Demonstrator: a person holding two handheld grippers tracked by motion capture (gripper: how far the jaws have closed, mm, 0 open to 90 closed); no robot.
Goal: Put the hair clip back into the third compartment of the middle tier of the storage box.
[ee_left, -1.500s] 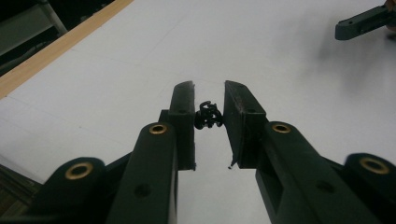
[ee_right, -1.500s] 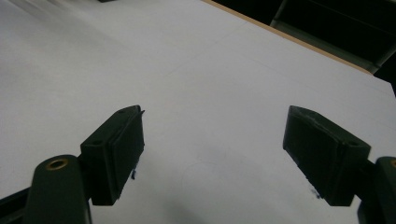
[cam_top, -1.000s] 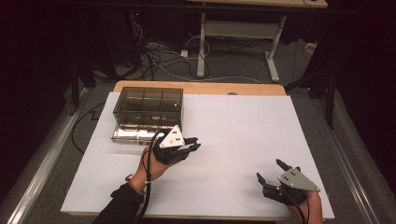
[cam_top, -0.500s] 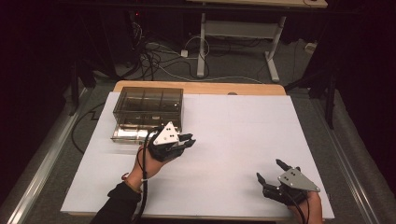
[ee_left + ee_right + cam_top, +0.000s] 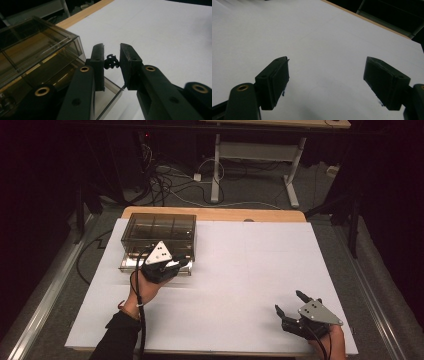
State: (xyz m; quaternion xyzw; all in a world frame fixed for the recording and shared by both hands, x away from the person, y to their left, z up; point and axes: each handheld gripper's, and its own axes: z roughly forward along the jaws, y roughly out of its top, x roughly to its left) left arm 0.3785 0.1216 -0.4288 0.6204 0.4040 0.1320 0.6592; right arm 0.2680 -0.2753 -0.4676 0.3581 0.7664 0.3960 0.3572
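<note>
Care matters: left tool (image 5: 111,61) pinches a small black clip (image 5: 111,61); centre it over the box (image 5: 159,234) compartment before releasing; right tool (image 5: 325,85) idles wide.

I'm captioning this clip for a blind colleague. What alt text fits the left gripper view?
The left gripper pinches a small black tangled object between its two black jaws, right beside the corner of a smoky transparent compartment box. Behind them, a white table surface stretches to a wooden edge.
</note>
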